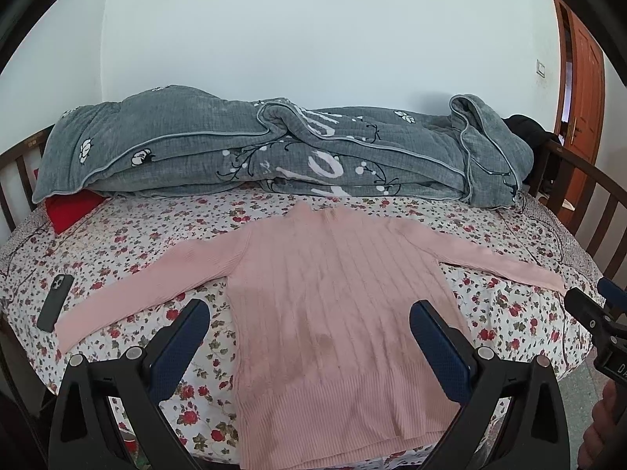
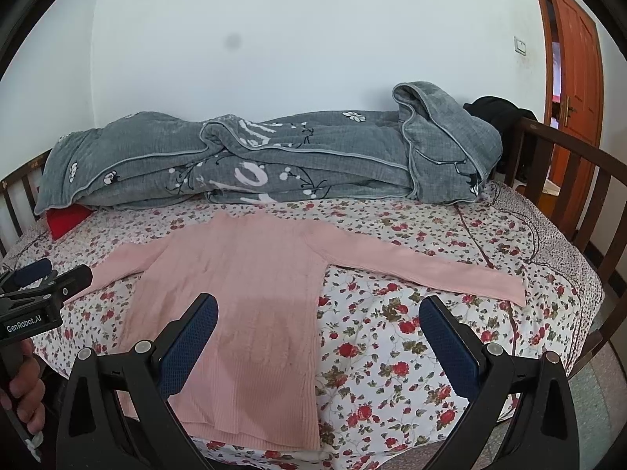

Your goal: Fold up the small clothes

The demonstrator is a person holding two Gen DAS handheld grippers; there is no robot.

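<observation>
A pink ribbed sweater (image 1: pixel 333 297) lies flat on the floral bed sheet (image 1: pixel 129 243), both sleeves spread out sideways, hem toward me. It also shows in the right wrist view (image 2: pixel 250 297). My left gripper (image 1: pixel 309 313) is open and empty, held above the sweater's lower body. My right gripper (image 2: pixel 318 309) is open and empty, above the sweater's right edge and the sheet beside it. Each gripper shows at the edge of the other's view: the right one (image 1: pixel 595 305), the left one (image 2: pixel 47 278).
A bunched grey quilt (image 1: pixel 274 149) lies along the back of the bed. A red item (image 1: pixel 70 207) pokes out under it at left. A dark phone (image 1: pixel 55 301) lies near the left sleeve. Wooden bed rails (image 2: pixel 568 180) stand at the right, an orange door (image 2: pixel 576 70) beyond.
</observation>
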